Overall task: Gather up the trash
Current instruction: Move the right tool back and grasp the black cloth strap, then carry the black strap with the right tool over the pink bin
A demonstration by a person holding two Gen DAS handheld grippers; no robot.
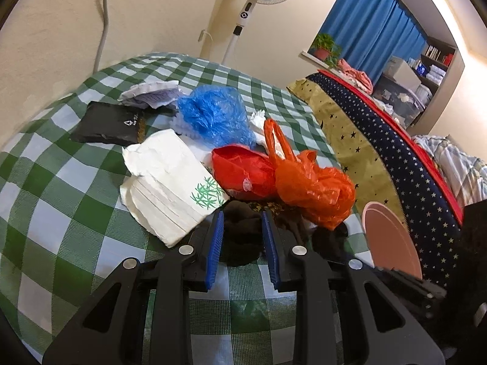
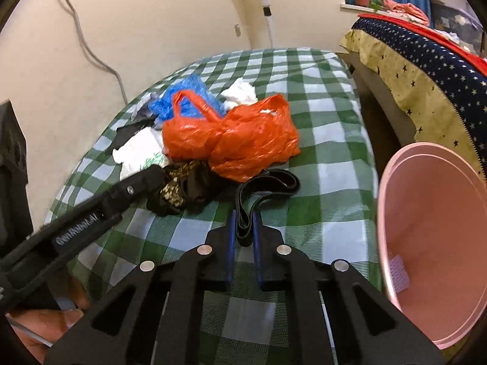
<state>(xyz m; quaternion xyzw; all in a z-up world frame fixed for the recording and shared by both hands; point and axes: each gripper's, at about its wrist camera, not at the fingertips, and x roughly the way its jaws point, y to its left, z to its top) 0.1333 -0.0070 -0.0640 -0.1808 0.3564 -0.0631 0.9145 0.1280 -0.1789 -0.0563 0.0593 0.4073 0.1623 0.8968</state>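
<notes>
A heap of trash lies on the green checked tablecloth [image 1: 76, 200]: an orange plastic bag [image 1: 313, 188], a red bag [image 1: 240, 170], a blue bag [image 1: 213, 115], a white paper bag with a bamboo print [image 1: 167, 182], a black packet [image 1: 112, 123] and crumpled paper [image 1: 152, 94]. My left gripper [image 1: 243, 216] is shut on a black and gold crumpled wrapper [image 2: 179, 191] at the heap's near edge. In the right wrist view my right gripper [image 2: 244, 217] is shut on the near end of a black band [image 2: 274, 182] that lies looped just in front of the orange bag [image 2: 231, 140].
A pink bin [image 2: 426, 243] stands off the table's right edge, tilted toward me. Behind it is a bed with star-print covers [image 2: 426, 60]. A fan stand [image 2: 264, 6] and a wall cable [image 2: 91, 54] are at the back. A hand [image 2: 42, 325] shows at lower left.
</notes>
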